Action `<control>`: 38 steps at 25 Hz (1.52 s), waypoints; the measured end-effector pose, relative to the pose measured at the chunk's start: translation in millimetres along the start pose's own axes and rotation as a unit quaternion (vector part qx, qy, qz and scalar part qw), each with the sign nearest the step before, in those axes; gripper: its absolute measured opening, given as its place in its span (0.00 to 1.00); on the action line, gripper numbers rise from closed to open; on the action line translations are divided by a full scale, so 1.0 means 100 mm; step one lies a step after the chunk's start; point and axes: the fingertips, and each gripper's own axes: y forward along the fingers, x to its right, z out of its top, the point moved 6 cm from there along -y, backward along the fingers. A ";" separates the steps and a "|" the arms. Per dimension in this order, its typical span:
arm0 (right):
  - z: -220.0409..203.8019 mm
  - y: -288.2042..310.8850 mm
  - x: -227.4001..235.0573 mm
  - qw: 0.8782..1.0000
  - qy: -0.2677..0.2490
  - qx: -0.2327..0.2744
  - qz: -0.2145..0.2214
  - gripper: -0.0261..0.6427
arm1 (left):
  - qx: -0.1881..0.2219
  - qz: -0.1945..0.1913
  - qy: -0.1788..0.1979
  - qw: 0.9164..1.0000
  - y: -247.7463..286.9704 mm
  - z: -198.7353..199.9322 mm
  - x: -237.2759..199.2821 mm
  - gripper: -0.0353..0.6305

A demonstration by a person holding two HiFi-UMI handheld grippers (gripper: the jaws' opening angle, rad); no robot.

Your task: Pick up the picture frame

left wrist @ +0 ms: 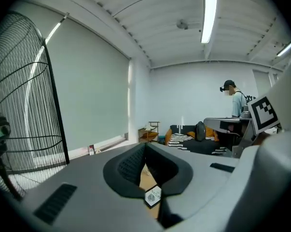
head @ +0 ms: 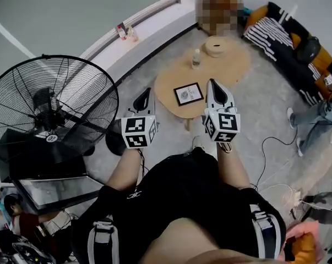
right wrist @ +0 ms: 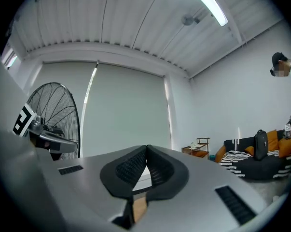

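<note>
Two tongs out front, one in each hand, side by side. Left tongs (head: 146, 92): jaws pressed together, nothing between them. Right tongs (head: 212, 83): same story, jaws together and empty. Each carries one marker block, so two in all: left cube (head: 138, 132) and right cube (head: 222, 125).

One bench (head: 167, 100), low, round and wooden, sits just beyond the tips. Three things on it. One picture frame (head: 188, 93), dark-edged with a white mat, lies flat on the bench's near part. It is between the two pairs of tips and closer to the right one, and neither tongs holds it. One bottle (head: 196, 58) stands upright farther back, mid-bench; what is in it I cannot tell. One tan ring (head: 215, 46) rests at the far edge, just right of the bottle and apart from it.

One big black fan (head: 50, 111) stands at the left, near the left tongs. One sofa (head: 281, 40) runs along the far right with striped and orange cushions, and one dark bag (head: 309, 48) sits on it. A seated person's legs (head: 314, 117) show at the right edge, and a cable (head: 270, 147) trails over the floor there.

In the left gripper view a corner of the frame peeks out under the closed jaws, and one standing person (left wrist: 234, 103) is at the far right.
</note>
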 end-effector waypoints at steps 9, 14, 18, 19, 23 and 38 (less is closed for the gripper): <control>0.12 1.12 0.71 0.999 -0.003 -0.021 0.036 0.06 | -0.008 0.025 -0.019 0.999 1.21 0.34 -0.04 0.09; 0.18 1.75 0.96 0.998 -0.013 -0.027 0.058 0.06 | 0.003 0.033 -0.030 0.999 1.83 0.51 -0.15 0.09; 0.20 2.11 1.07 0.998 -0.016 -0.034 0.056 0.06 | -0.007 0.021 -0.035 0.999 2.16 0.53 -0.22 0.09; 0.18 2.18 1.06 0.998 -0.013 -0.036 0.053 0.06 | -0.012 0.015 -0.034 0.999 2.20 0.52 -0.26 0.09; -0.02 2.41 0.95 0.997 -0.006 -0.061 0.038 0.06 | -0.037 -0.003 -0.037 0.999 2.35 0.39 -0.53 0.09; -1.06 2.85 1.00 0.978 -0.001 -0.208 0.018 0.26 | -0.140 -0.042 -0.097 0.984 2.92 -0.36 -0.92 0.36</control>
